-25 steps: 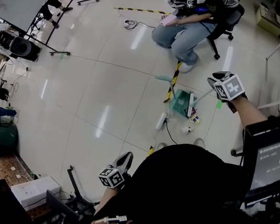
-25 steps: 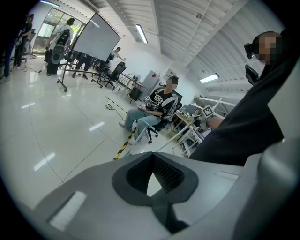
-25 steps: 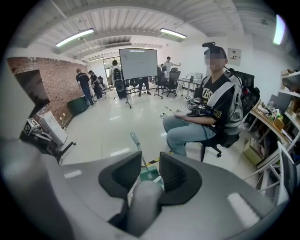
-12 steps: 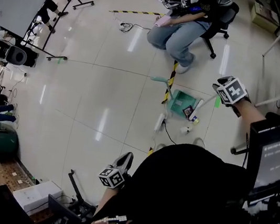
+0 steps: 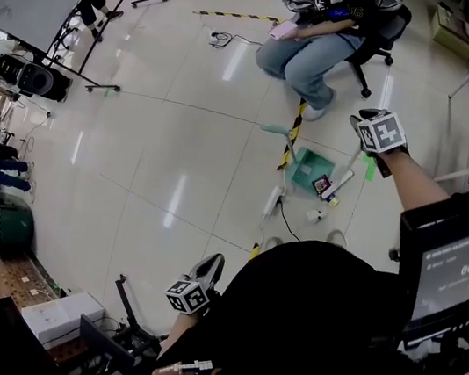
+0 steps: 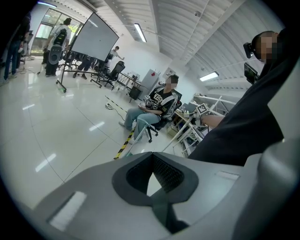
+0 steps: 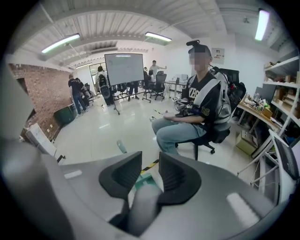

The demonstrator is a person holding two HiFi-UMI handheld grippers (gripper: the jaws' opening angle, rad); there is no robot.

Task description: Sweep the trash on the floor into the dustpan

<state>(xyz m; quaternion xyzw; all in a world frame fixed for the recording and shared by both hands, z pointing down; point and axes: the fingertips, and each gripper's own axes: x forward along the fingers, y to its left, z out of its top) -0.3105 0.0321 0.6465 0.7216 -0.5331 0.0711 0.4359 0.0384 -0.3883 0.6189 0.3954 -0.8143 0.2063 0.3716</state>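
Head view: a green dustpan [image 5: 306, 162] is seen lying on the tiled floor [image 5: 177, 155], and a small dark packet [image 5: 321, 185] is held in it. A crumpled white scrap [image 5: 314, 215] lies near it, outside. The broom [image 5: 340, 182] is clamped by its grey handle in the right gripper [image 7: 150, 161], its length slanted down to the dustpan. The left gripper [image 6: 153, 159] is closed and empty.

Left gripper [image 6: 153, 154] closed; right gripper [image 7: 150, 158] clamped.
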